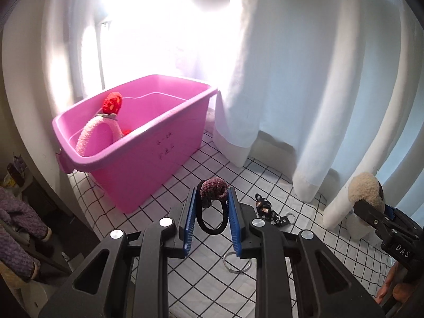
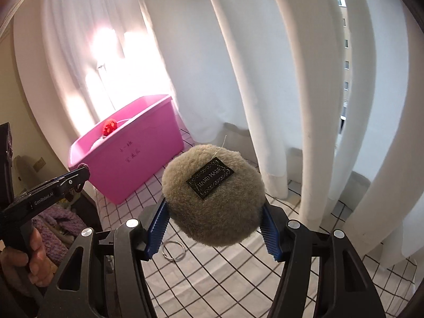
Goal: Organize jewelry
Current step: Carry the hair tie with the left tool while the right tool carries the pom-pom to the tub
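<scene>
My left gripper (image 1: 212, 194) is shut on a black hair tie with a maroon knitted ball (image 1: 213, 189), held above the checked cloth. My right gripper (image 2: 214, 209) is shut on a beige fluffy round hair piece (image 2: 213, 198) with a black label; it also shows in the left wrist view (image 1: 367, 189) at the right. A pink plastic bin (image 1: 137, 143) stands at the back left and holds a fuzzy pink headband (image 1: 91, 132) with a red knitted flower (image 1: 112, 102). The bin also shows in the right wrist view (image 2: 127, 156).
A black patterned hair accessory (image 1: 266, 209) and a metal ring (image 1: 237, 263) lie on the white checked cloth (image 1: 212, 291). White curtains (image 1: 291, 79) hang close behind. Purple knitted items (image 1: 16, 225) sit low at the left. The ring also shows in the right wrist view (image 2: 173, 250).
</scene>
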`<action>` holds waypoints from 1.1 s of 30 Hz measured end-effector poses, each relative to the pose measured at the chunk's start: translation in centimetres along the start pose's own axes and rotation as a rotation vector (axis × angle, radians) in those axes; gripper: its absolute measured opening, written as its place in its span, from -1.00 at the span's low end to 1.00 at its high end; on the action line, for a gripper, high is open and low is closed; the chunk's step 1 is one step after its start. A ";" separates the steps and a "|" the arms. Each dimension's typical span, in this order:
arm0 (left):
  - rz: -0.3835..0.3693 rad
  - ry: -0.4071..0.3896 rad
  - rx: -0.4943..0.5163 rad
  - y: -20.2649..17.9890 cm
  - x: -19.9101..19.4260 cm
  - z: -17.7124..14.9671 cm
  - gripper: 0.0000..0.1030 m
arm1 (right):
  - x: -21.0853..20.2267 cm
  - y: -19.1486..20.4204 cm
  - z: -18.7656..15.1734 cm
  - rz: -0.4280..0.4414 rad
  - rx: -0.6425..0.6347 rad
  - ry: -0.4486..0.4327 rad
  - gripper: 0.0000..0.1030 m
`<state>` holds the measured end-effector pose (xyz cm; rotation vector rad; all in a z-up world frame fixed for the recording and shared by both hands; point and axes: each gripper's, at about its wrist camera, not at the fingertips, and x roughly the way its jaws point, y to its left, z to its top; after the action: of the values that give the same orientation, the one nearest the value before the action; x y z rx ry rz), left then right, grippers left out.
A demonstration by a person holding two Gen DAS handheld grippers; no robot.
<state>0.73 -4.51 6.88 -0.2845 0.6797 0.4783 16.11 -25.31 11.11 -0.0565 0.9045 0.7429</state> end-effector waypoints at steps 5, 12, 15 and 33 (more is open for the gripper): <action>0.071 -0.067 -0.050 4.8 -2.0 3.2 -0.56 | 2.0 4.4 3.5 0.107 -0.030 -0.027 0.15; 0.083 -0.100 -0.053 12.6 0.0 7.9 -0.55 | 7.7 13.2 8.6 0.191 -0.089 -0.043 0.15; 0.059 -0.095 -0.046 16.0 1.9 10.0 -0.55 | 11.6 16.7 10.8 0.229 -0.082 -0.007 0.15; -0.080 0.196 -0.016 24.1 17.0 15.4 -0.53 | 30.7 24.5 18.0 0.056 -0.085 0.305 0.15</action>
<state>8.12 27.87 4.77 -0.3760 0.8521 0.3827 25.65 16.55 6.31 -0.2253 1.1673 0.8385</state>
